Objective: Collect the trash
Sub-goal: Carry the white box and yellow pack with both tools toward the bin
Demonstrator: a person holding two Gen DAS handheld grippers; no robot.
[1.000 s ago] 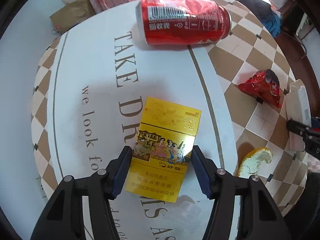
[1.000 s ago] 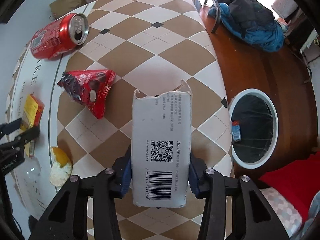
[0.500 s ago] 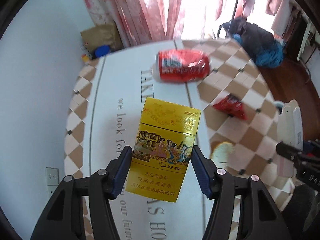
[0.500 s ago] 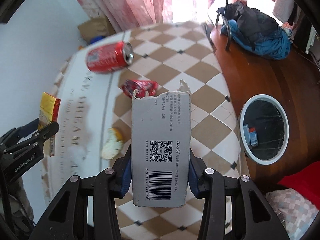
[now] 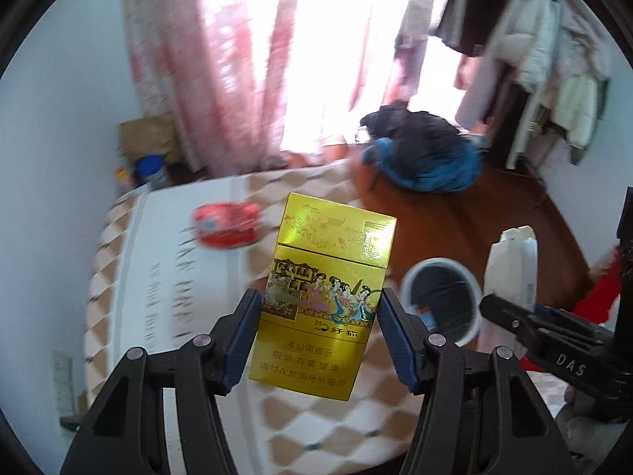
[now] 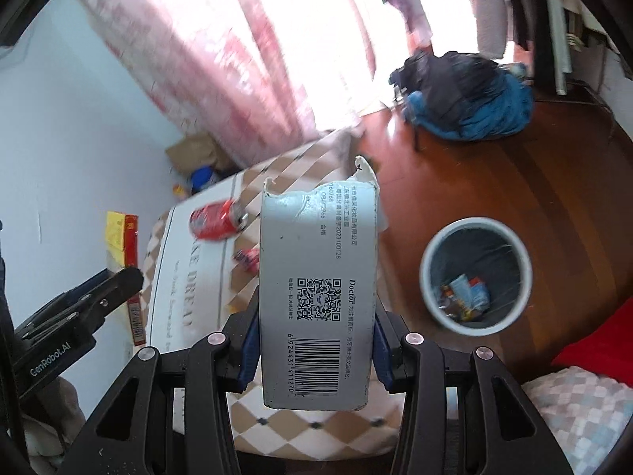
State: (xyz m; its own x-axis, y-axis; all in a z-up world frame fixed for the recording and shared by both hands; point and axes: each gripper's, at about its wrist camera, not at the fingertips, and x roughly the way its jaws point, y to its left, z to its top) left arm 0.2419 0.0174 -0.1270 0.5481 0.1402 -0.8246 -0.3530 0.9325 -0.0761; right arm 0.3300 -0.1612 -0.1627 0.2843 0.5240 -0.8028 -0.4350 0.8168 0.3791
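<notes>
Above the table [image 5: 166, 301], left gripper [image 5: 320, 312] pinches a pack [image 5: 324, 289]; right gripper [image 6: 314, 340] clamps a carton [image 6: 316, 277] near the bin [image 6: 476, 277].

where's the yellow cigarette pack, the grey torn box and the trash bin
yellow cigarette pack [image 5: 324, 297]: left wrist view, middle of its printed front.
grey torn box [image 6: 316, 261]: right wrist view, its printed face.
trash bin [image 6: 429, 273]: right wrist view, left rim.
</notes>
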